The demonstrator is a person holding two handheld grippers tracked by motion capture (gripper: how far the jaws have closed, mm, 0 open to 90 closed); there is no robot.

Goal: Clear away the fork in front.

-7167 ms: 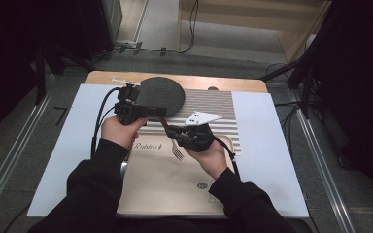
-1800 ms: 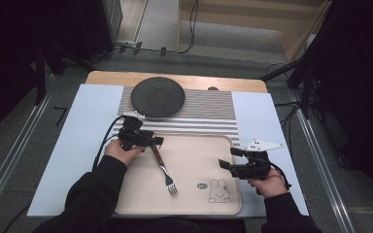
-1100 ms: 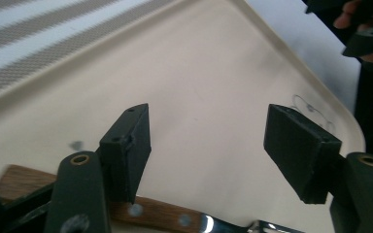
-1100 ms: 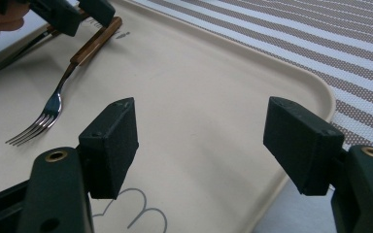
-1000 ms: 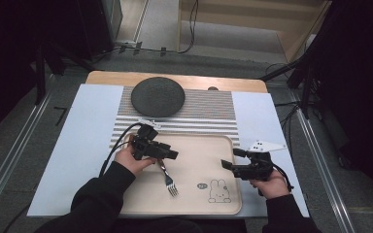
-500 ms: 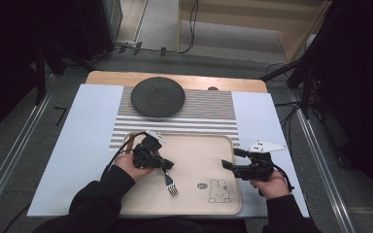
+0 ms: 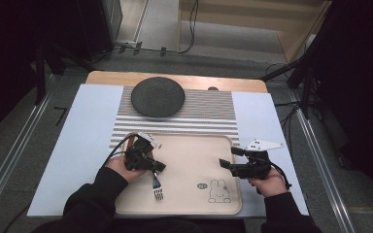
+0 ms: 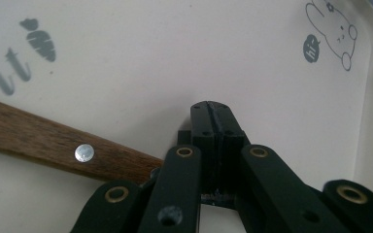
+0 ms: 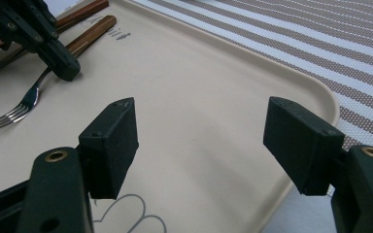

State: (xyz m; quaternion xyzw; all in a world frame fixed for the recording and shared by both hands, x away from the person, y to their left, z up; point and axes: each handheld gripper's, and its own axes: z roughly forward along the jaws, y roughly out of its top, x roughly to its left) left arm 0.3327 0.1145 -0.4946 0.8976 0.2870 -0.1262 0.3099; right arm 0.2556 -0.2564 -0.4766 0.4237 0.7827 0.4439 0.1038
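Observation:
A fork (image 7: 157, 190) with a wooden handle (image 8: 53, 145) lies on the left part of a beige tray (image 7: 194, 145), tines toward the near edge. My left gripper (image 7: 156, 166) points down at the fork's metal neck (image 9: 34, 94), jaws shut, pads (image 8: 212, 127) pressed flat together with nothing visible between them. The handle runs off under its left linkage. My right gripper (image 7: 222, 164) hovers over the tray's right side with its pads (image 9: 114, 141) wide apart and nothing between them.
A dark round plate (image 7: 157, 96) sits on a striped placemat (image 7: 213, 116) beyond the tray. A second wooden handle (image 9: 85, 9) lies by the tray's far left rim. A rabbit drawing (image 7: 218, 190) marks the tray's near right corner.
My left gripper has slid toward the near edge and down onto the fork, and its jaws have closed. The right gripper has stayed put.

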